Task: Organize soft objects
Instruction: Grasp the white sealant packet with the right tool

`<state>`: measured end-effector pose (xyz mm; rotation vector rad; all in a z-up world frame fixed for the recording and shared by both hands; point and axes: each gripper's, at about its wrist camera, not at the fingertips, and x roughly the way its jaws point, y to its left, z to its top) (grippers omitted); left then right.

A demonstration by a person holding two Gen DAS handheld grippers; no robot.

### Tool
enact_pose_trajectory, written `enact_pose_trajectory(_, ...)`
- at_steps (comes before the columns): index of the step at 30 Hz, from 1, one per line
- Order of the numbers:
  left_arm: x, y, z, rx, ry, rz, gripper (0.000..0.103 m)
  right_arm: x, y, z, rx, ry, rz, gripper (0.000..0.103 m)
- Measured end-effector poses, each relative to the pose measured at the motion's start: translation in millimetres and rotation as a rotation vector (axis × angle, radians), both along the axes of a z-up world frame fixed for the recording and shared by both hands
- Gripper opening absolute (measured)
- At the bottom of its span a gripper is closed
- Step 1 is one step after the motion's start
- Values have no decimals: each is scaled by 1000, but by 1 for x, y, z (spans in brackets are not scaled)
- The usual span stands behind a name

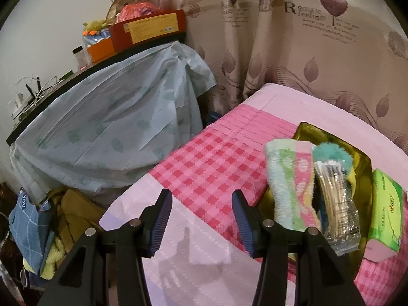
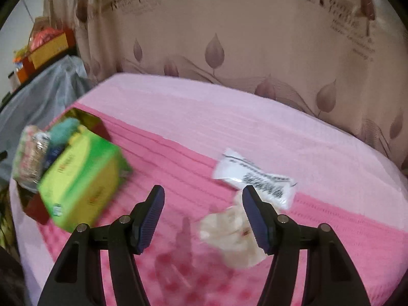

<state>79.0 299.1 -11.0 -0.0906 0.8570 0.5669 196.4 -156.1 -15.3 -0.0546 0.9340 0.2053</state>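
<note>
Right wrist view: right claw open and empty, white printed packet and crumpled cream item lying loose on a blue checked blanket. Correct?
Not quite. In the right wrist view the blanket is pink checked, not blue. The rest holds: the right claw is open and empty, and the white printed packet and crumpled cream item lie loose on it.

Both wrist views look steeply down, close over the pink bed [image 1: 204, 158]; both show the gold tray [image 2: 94, 125].

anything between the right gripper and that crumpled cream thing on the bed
Nothing visible stands in the way. The right gripper is open and empty above the pink bedspread, and the crumpled cream item lies just below its right finger. The white printed packet lies beyond it.
</note>
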Motion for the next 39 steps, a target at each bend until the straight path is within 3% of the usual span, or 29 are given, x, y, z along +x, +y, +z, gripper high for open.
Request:
enact_pose_trajectory(12, 5, -15, 0, 14, -22, -89, 50, 63, -16, -49, -101, 142, 189, 63)
enact_pose_trajectory(15, 6, -19, 0, 19, -29, -106, 50, 76, -25, -54, -91, 143, 174, 63)
enact_pose_trajectory(17, 8, -24, 1, 31, -30, -120, 50, 88, -38, -63, -65, 182, 116, 57)
enact_pose_trajectory(21, 10, -35, 1, 69, -23, -141, 50, 90, -65, -69, -9, 163, 43, 56)
enact_pose_trajectory(28, 15, -69, 9, 79, -32, -208, 50, 74, -105, -71, -8, 152, -74, 55)
enact_pose_trajectory(39, 39, -199, 18, -18, -44, -556, 52, -21, -158, -65, -41, 105, -260, 52)
